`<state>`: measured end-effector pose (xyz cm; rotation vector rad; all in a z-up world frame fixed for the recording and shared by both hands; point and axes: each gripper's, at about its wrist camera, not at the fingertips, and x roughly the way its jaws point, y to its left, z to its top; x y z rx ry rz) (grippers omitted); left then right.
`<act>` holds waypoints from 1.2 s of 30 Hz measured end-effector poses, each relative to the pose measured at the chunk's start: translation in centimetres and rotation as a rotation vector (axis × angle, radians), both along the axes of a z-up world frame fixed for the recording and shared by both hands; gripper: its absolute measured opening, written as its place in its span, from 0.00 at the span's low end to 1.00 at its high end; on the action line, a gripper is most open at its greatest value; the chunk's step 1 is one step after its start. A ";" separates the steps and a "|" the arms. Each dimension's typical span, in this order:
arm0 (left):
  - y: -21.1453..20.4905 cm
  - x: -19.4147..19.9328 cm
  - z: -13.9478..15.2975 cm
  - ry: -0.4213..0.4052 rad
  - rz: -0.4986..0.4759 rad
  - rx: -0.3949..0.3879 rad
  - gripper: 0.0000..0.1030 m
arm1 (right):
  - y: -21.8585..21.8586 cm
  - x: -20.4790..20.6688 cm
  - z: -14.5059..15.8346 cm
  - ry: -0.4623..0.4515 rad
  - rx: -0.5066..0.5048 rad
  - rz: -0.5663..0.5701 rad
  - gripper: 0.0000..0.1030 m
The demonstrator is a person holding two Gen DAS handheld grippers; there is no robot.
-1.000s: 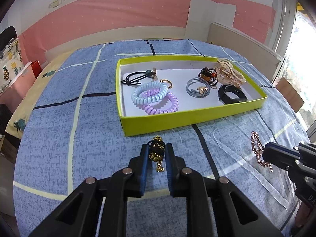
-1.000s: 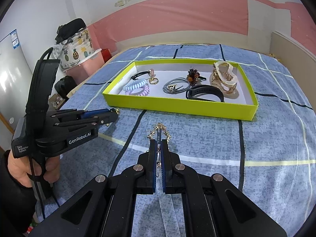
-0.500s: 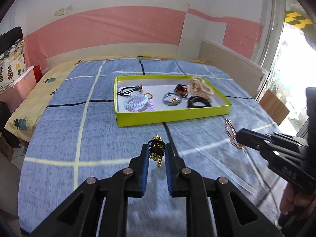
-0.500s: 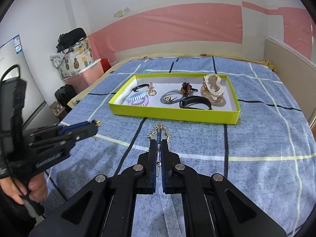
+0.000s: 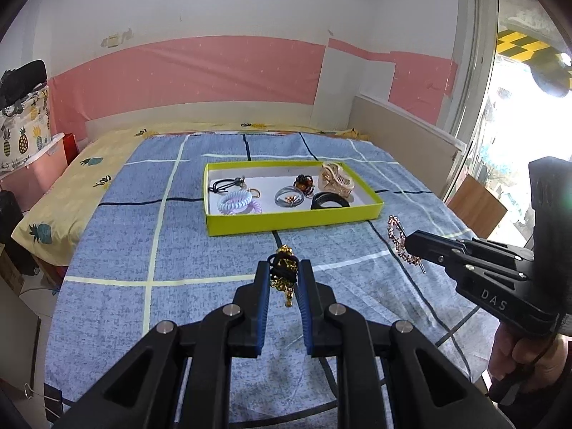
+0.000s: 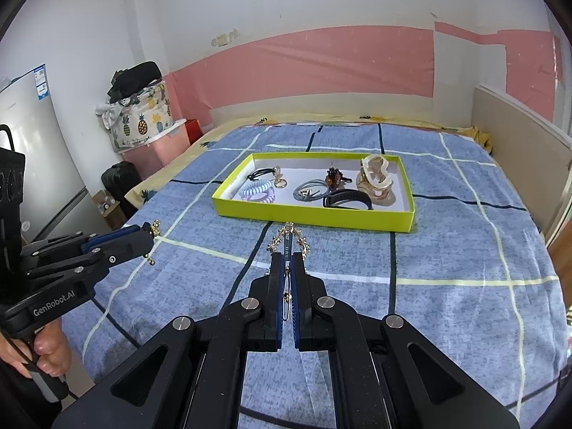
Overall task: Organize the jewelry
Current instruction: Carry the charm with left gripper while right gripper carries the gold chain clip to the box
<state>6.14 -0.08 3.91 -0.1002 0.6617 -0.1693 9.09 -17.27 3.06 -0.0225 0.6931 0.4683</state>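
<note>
Both claws, left (image 5: pixel 283 268) and right (image 6: pixel 286 246), lifted back from tray (image 5: pixel 293 220).

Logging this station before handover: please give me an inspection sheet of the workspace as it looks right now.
Surface: blue checked bedspread, bare near the grippers.
Job's things: yellow-green shallow cardboard tray holding pastel spiral hair ties, grey elastic loops, a black band and a beige claw clip.
Clutter: nothing seen on the bedspread.
Grippers: left gripper shut on a black hair tie with gold charms; right gripper shut on a rose-gold jewelled hair clip.
Cables: black cord by the left hand.
Surroundings: pink-and-white wall, pineapple-print bin.
</note>
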 end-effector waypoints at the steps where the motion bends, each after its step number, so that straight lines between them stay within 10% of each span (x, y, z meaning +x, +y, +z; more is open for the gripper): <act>1: 0.0 0.0 0.1 -0.003 0.000 0.000 0.16 | 0.0 0.0 0.1 -0.003 -0.001 -0.001 0.03; 36: 1.2 11.7 0.7 0.014 -0.058 0.019 0.16 | 1.2 9.9 1.7 -0.022 0.001 0.039 0.03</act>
